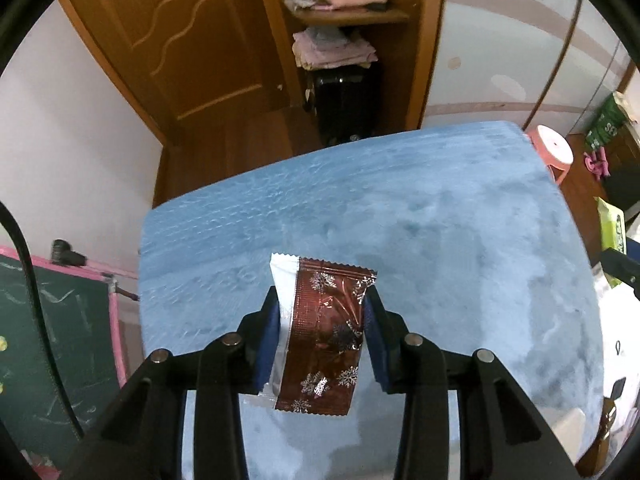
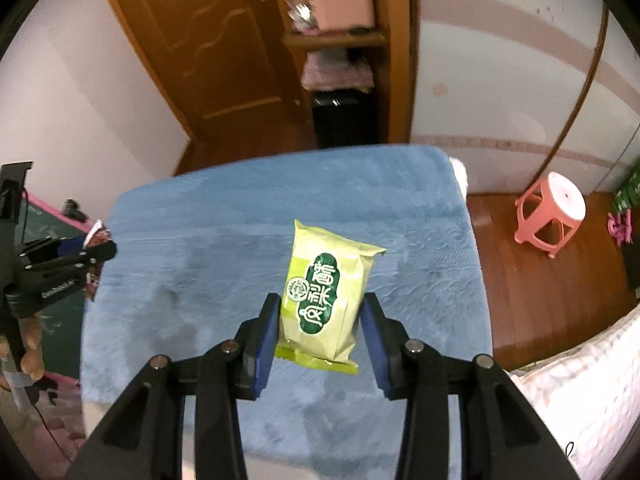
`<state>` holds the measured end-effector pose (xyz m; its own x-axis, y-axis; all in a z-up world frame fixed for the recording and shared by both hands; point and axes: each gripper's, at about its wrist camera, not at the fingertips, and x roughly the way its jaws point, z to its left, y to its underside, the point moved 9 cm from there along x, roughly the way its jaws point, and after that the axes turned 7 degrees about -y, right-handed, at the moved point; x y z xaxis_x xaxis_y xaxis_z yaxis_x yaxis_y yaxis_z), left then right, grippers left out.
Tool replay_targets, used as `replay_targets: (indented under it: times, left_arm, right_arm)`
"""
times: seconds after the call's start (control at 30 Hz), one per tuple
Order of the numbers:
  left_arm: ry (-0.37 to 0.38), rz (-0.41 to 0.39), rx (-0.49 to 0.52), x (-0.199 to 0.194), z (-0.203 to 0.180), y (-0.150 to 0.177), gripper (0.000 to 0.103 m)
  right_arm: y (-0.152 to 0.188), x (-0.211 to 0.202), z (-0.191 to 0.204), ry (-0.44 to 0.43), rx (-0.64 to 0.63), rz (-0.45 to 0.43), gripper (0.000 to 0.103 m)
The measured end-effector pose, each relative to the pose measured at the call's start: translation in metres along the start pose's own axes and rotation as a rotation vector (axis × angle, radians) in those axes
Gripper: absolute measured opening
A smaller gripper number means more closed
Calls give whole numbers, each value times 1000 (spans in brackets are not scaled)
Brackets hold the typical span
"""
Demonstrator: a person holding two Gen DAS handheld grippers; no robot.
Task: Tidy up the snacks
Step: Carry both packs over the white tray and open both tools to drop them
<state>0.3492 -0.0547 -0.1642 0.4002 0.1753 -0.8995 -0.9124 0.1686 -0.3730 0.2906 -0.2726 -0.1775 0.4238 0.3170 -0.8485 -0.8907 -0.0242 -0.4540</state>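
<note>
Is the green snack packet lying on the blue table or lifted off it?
Lifted. The green snack packet hangs between the pads of the right gripper, clear of the blue table below it.

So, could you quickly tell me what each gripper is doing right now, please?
Left gripper: shut on the brown snack packet.
Right gripper: shut on the green snack packet.

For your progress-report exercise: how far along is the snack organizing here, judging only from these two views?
Done: nothing looks sorted; no snack lies on the blue cloth, and no container for them shows. In hand: the left gripper clamps a brown snowflake packet, and the right gripper clamps a green packet, both lifted clear of the cloth. Left: setting both packets down somewhere; where cannot be told.
</note>
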Motion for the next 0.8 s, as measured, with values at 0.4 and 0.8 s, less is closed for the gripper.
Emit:
replay_targets:
  times: [0.4,0.8]
  left_arm:
    - [83,-155,7,-157,-18,65,37]
    - [185,-254,-20,-227,-29,157,38]
  right_arm:
    - [43,-125,74,-126,-86,-144,41]
    - [120,-174,135,-245,-171,-192,41]
